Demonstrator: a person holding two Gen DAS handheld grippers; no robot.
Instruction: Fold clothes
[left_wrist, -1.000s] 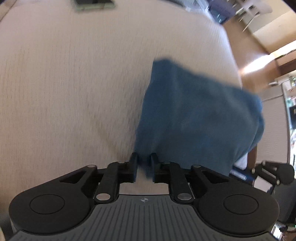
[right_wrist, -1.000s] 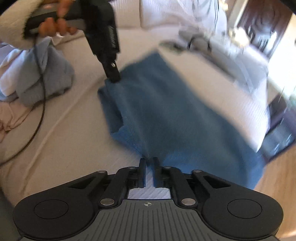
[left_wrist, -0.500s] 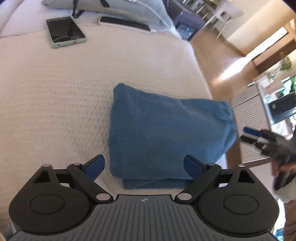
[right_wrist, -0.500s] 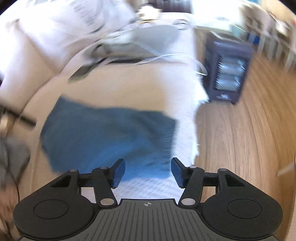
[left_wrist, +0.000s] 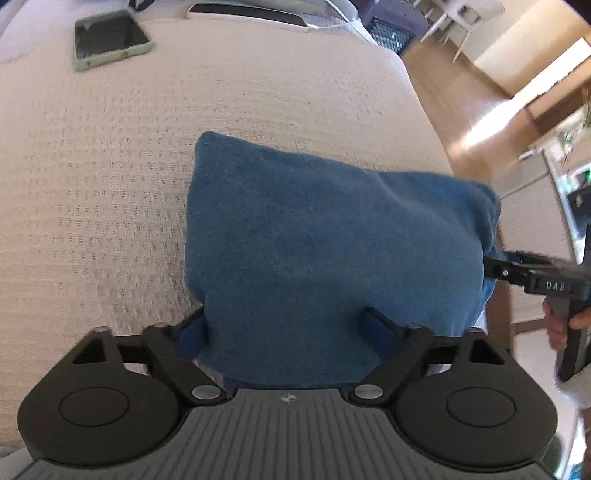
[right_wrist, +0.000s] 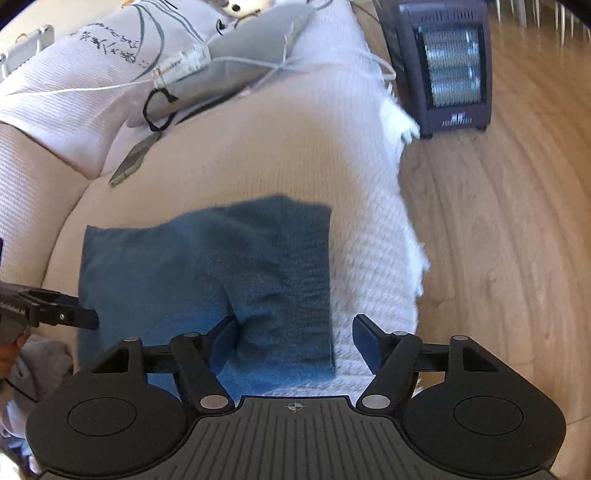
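A folded blue garment (left_wrist: 325, 243) lies on the cream bed cover (left_wrist: 110, 184) near the bed's edge; it also shows in the right wrist view (right_wrist: 207, 269). My left gripper (left_wrist: 284, 332) is open, its jaws wide on either side of the garment's near edge, which bulges between them. My right gripper (right_wrist: 293, 341) is open over the garment's near right corner; its left finger touches the cloth and its right finger is over the white cover. The right gripper's tip (left_wrist: 517, 269) shows at the garment's right side in the left wrist view. The left gripper's tip (right_wrist: 66, 317) shows in the right wrist view.
A phone in a green case (left_wrist: 110, 40) and a flat white device (left_wrist: 247, 13) lie at the far end of the bed. A pillow (right_wrist: 85, 70), a grey pouch with cables (right_wrist: 229, 62) and a heater (right_wrist: 447, 62) on the wooden floor (right_wrist: 498, 240) are beyond.
Both grippers let go of the garment and opened. The garment now lies folded on the bed. Both grippers have since closed in on its edges again.
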